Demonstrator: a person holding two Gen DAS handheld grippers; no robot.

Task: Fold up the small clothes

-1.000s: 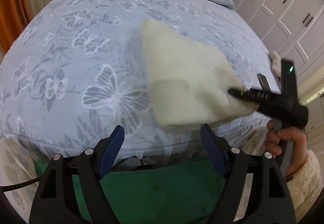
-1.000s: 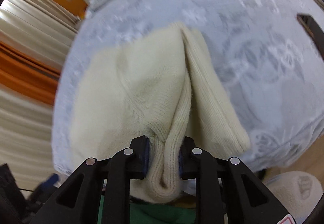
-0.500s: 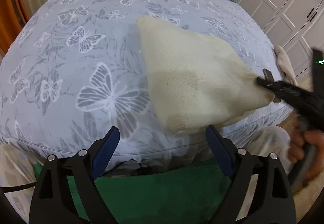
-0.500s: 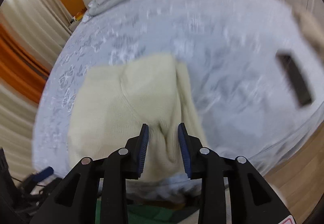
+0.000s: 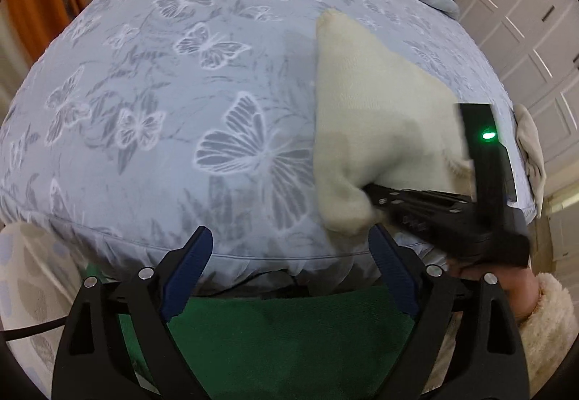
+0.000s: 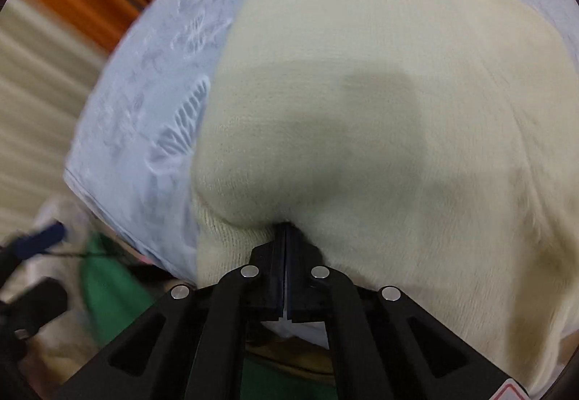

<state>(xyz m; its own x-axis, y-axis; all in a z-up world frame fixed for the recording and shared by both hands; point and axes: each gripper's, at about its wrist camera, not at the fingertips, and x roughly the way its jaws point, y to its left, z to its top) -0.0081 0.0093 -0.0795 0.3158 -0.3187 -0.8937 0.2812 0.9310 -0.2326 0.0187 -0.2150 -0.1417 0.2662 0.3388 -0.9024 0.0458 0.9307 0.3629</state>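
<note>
Gripping the cream knit garment (image 6: 380, 103) near the bed's (image 5: 152, 132) front edge with right gripper (image 6: 286, 237) fingers clenched, left gripper (image 5: 291, 251) fingers released and idle, probably mid-fold, needing the pinched edge carried across.

My left camera looks from the bed's (image 5: 152, 103) near edge across it, the cream garment (image 5: 376, 117) ahead to the right. My right camera sits almost against that garment (image 6: 380, 92). Both views share garment and bedsheet (image 6: 144, 103).
</note>
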